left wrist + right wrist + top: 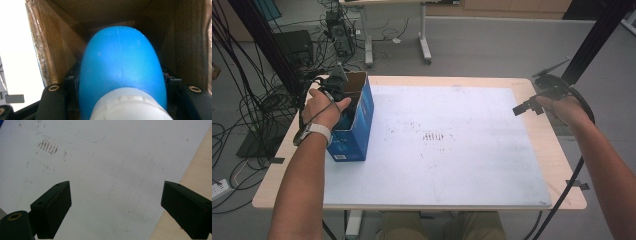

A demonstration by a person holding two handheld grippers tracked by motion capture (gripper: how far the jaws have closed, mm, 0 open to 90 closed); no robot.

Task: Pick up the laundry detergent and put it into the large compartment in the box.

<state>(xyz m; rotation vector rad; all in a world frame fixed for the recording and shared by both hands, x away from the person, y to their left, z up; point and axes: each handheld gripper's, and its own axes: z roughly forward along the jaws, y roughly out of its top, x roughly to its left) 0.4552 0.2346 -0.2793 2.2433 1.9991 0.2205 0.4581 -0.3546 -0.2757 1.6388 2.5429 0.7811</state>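
Blue bottle (122,67), rounded at its far end and capped in white at the near end, sits clamped between the jaws of our left gripper (334,92), down inside the open cardboard box (362,115) at the far left of the table (557,150). In the left gripper view the bottle's long axis runs straight away from the camera, in line with the jaws, its domed end pointing at the brown inner walls of the box and its white cap (130,105) closest to us. The black jaws press on either flank of the bottle, so we read this grip as firm.

What the coming move turns on, as we judge it, is that the bottle lies within the box's walls, with the opening above. The way out is upward along the line our left hand (324,110) came in, and only then toward the white mat (452,165) to the right.

Our right gripper (527,106) hangs over the far right edge of the table, well apart from the box, its jaws spread wide with nothing between them; beneath it lie the mat and a strip of bare wood. Our left hand is plainly the nearer one and already has the bottle.
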